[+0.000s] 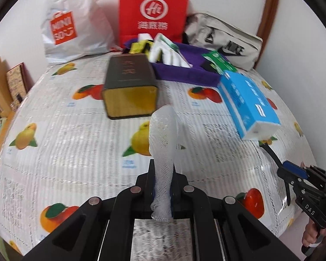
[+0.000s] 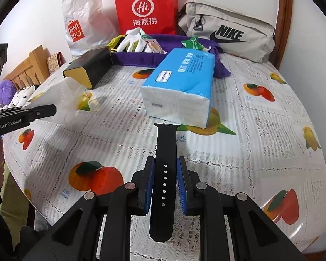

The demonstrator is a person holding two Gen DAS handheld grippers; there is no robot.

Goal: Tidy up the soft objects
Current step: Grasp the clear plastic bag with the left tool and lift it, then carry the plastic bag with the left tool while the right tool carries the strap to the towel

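Purple tray [image 2: 139,62] on counter [image 2: 250,130], holding white gloves [image 2: 131,40], green packet [image 2: 192,43]. Left tongs [image 1: 164,169] clamped on foam net [image 1: 163,134]; right tongs [image 2: 165,163] gripping black strap [image 2: 164,174].

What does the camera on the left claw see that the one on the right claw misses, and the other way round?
Only the left wrist view shows the white foam net sleeve pinched in the left claw from behind.

Only the right wrist view shows the black watch strap's row of holes, gripped in the right claw, and a purple plush toy beyond the table's edge.

Both show the blue tissue pack, the dark box with a gold end, the purple tray, the red Haidilao bag, the Miniso bag and the Nike pouch.
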